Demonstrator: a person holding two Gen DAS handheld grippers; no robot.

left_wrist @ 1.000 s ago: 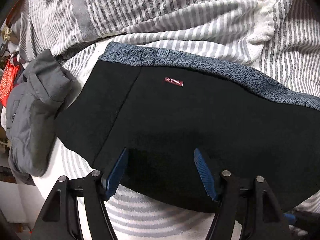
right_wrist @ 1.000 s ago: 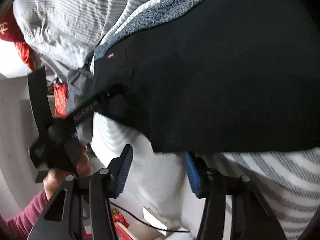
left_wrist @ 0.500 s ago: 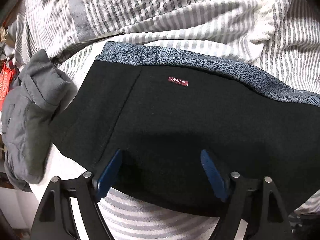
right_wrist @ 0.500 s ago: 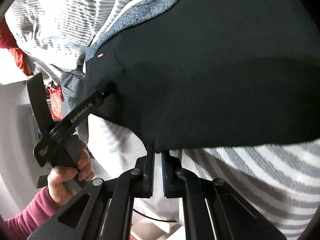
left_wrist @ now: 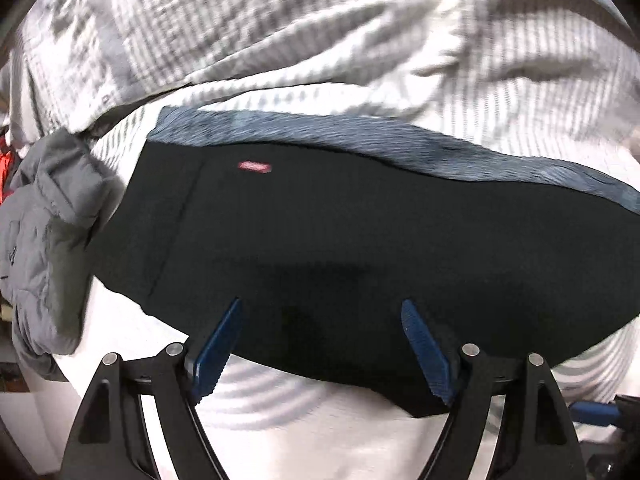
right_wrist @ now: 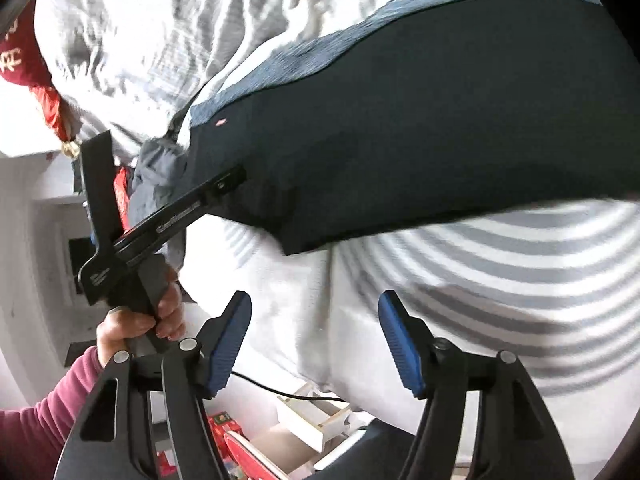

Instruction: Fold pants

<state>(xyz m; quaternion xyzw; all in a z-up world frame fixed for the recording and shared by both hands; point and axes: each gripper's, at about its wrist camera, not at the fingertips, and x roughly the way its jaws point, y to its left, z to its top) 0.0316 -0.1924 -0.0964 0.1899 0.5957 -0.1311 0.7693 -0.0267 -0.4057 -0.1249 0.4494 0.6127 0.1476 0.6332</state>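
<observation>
The black pants (left_wrist: 360, 248) lie flat on a striped bed, with a blue-grey patterned waistband (left_wrist: 360, 140) along the far edge and a small red label (left_wrist: 255, 167). My left gripper (left_wrist: 320, 316) is open, its blue fingertips over the pants' near edge. In the right wrist view the pants (right_wrist: 440, 132) fill the upper right. My right gripper (right_wrist: 316, 308) is open and empty, just short of the pants' near corner. The left gripper (right_wrist: 224, 184) shows there at the pants' left edge.
The grey-and-white striped bedding (left_wrist: 320, 40) covers the bed and is rumpled behind the pants. A grey padded jacket (left_wrist: 44, 240) lies at the left bed edge. Below the bed edge are boxes and a cable (right_wrist: 304, 404) on the floor.
My right gripper shut at the pants' near edge half a second ago and has opened and pulled back. My left gripper stays open and has shifted slightly; the view is blurred.
</observation>
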